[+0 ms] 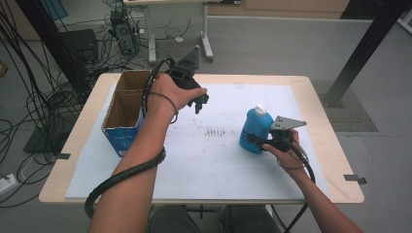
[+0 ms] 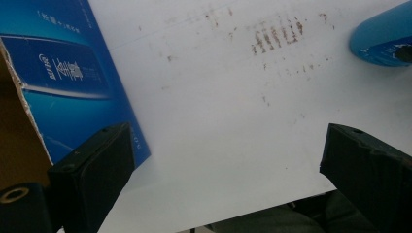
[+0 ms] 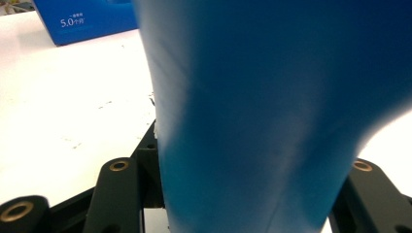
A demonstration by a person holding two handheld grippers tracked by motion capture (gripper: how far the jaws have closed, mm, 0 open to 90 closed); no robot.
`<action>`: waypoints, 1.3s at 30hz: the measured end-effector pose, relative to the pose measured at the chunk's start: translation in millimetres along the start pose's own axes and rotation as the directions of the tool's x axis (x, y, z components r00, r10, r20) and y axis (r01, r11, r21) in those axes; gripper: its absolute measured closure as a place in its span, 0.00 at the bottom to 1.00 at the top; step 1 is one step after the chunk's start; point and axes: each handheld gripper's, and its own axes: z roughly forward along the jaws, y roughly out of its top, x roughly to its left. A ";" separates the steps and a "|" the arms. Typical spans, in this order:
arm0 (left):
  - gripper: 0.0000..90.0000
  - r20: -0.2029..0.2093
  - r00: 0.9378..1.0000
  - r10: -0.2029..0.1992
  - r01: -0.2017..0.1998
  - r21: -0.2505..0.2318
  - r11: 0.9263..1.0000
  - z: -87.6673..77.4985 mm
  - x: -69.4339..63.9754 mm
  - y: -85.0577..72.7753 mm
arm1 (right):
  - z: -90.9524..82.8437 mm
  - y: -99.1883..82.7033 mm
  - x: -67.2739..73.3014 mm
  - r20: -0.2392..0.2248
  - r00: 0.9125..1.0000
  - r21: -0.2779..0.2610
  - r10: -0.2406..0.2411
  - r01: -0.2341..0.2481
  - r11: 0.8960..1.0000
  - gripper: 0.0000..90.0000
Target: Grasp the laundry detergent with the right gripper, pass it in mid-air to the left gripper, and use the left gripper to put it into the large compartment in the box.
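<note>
right gripper (image 1: 262, 141) is clamped on the blue plastic bottle with white cap (image 1: 256, 127), which stands upright on the white sheet-covered table (image 1: 214, 160), likely gripped low for a steady lift. left gripper (image 1: 197, 99) hovers with jaws apart beside the open blue cardboard box (image 1: 124, 119), probably the bottle's destination.

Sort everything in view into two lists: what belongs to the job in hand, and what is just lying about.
In the job:
- blue plastic bottle with white cap, gripped by the right claw
- open brown cardboard box with blue sides
- left claw, open, empty, held beside the box

Lying about:
- tangled black cables on the floor
- grey desk legs beyond the table
</note>
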 end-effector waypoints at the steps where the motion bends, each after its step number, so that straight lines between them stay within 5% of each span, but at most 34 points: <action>1: 0.07 0.001 1.000 0.000 0.000 0.001 1.000 0.2 -0.1 -0.2 | 0.2 0.3 -0.2 0.000 1.000 0.001 0.003 -0.003 1.000 0.49; 12: 0.07 0.020 0.999 0.049 -0.049 -0.007 0.999 -8.4 0.7 0.2 | -5.3 13.1 -11.1 -0.025 0.998 0.032 0.051 -0.050 0.998 0.50; 24: 0.07 0.022 0.988 0.154 -0.153 -0.040 0.987 -27.1 3.0 9.2 | -3.2 68.2 -25.5 -0.092 0.994 0.048 0.050 -0.046 0.998 0.50; 30: 0.07 0.025 0.975 0.223 -0.221 -0.046 0.974 -32.4 4.7 13.4 | 8.7 94.3 -26.7 -0.157 0.987 0.050 0.038 -0.031 0.998 0.50; 39: 0.07 0.014 0.938 0.346 -0.344 -0.060 0.937 -43.3 4.6 19.1 | 29.6 123.9 -25.1 -0.254 0.967 0.045 0.016 -0.005 0.999 0.49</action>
